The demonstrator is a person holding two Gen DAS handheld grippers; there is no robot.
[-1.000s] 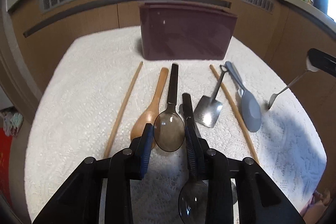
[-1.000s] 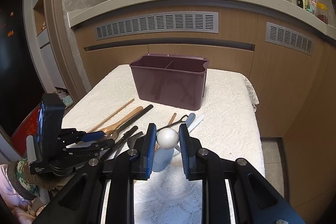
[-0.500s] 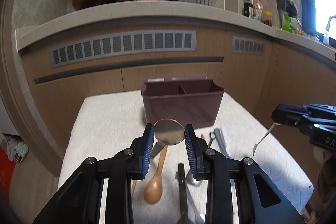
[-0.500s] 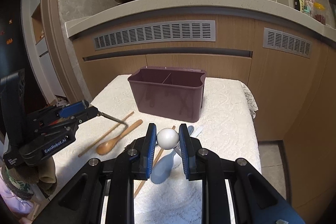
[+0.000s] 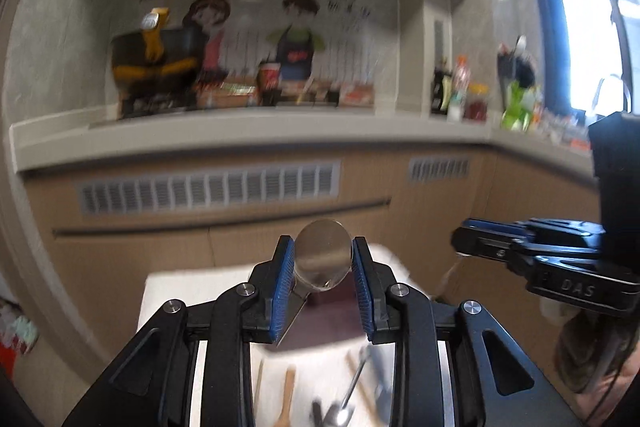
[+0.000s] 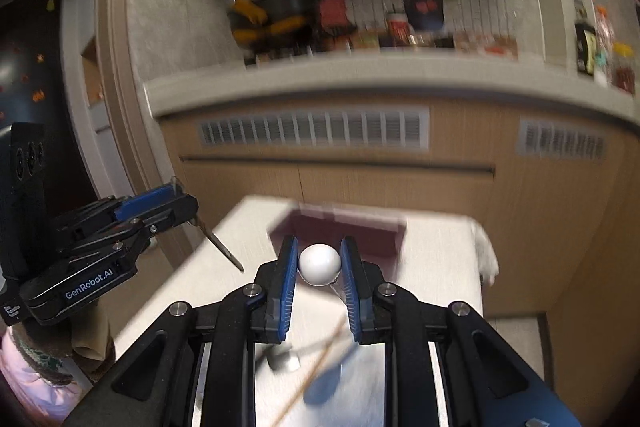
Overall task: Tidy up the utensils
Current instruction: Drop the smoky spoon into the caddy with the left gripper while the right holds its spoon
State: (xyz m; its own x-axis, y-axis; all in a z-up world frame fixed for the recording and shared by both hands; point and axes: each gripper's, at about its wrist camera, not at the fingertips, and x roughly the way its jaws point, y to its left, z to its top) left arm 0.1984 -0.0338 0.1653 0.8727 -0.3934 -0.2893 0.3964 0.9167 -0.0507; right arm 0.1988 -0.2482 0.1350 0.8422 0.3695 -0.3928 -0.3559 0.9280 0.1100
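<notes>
Left wrist view: the left gripper (image 5: 323, 261) is clamped on a spoon with a clear round bowl (image 5: 322, 254), the bowl showing between the blue pads (image 5: 283, 281) and its dark handle hanging down below them. Straight ahead of the gripper and lower lies the maroon utensil box (image 5: 332, 319), mostly hidden behind the jaws. Beneath the gripper, on the white table (image 5: 180, 291), a wooden spoon (image 5: 286, 399) and blurred metal pieces remain. Off to the right, at about the same height, is the right gripper (image 5: 460, 245), pointing leftward.

Right wrist view: the right gripper (image 6: 319, 263) is closed on a white ball-ended utensil (image 6: 319, 263), whose thin shaft drops away under the jaws. The utensil box (image 6: 340, 229) sits just beyond and below the fingertips, its open top facing up, so this hand looks the nearer one for a drop. To the left the left gripper (image 6: 188, 205) is tilted slightly down, the spoon's handle (image 6: 222, 247) slanting toward the table. Both held utensils hang with long axes roughly downward, which suits lowering them into the box.
</notes>
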